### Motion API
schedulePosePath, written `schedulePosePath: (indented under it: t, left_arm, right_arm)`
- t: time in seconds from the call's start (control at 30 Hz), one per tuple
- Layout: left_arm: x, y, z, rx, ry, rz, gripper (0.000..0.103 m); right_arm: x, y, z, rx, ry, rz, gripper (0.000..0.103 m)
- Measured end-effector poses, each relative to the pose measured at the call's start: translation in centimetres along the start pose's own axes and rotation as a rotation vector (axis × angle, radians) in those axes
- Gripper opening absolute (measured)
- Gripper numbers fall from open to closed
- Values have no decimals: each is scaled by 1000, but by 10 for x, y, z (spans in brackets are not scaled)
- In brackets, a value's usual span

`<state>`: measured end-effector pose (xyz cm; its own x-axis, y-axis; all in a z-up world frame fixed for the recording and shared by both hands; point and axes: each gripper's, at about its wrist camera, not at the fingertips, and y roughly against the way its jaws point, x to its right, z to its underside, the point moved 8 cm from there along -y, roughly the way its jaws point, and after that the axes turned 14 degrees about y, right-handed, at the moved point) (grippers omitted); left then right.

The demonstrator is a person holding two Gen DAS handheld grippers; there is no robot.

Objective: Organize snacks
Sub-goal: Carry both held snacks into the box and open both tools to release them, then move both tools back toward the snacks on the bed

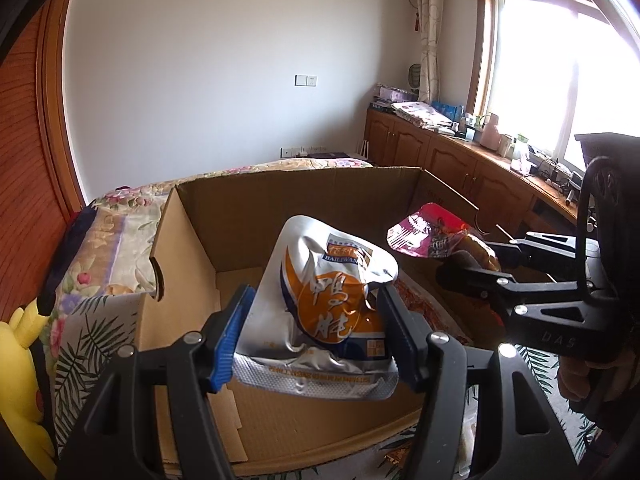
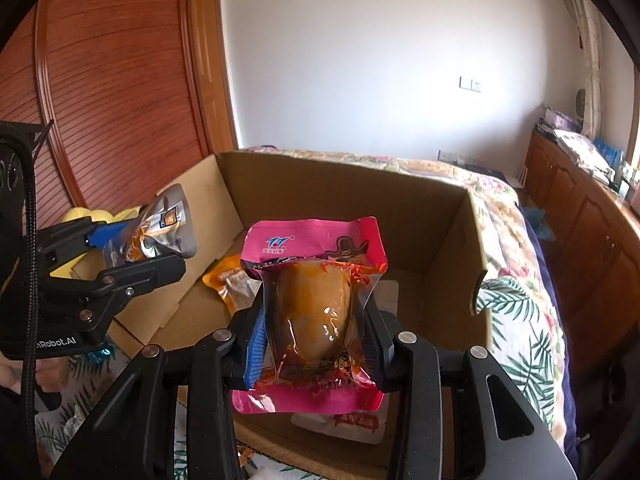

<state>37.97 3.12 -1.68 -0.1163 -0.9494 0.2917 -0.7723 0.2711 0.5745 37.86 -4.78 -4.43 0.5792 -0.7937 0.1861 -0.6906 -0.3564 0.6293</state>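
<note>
With the left tongs [image 1: 316, 328] gripping the silver pouch [image 1: 320, 300] and the right tongs [image 2: 316, 344] gripping the pink pouch [image 2: 312, 300], both are best lowering deep into the cardboard box [image 2: 360, 184] before letting go

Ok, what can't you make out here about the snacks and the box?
- Left wrist view: the box floor's middle, behind the silver pouch.
- Right wrist view: the white packet in the box, mostly under the pink pouch.
- Right wrist view: the orange packet's print, too small.
</note>
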Motion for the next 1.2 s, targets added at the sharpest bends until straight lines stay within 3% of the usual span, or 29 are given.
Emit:
schedulePosePath:
  t: [0.73, 1.2]
  left_arm:
    - [-10, 19, 9, 16, 34, -9, 65]
    - [-4, 75, 33, 34, 16, -17, 66]
  right_arm:
    - [10, -7, 7, -40, -50, 6, 52]
    - [-18, 57, 22, 14, -59, -4, 52]
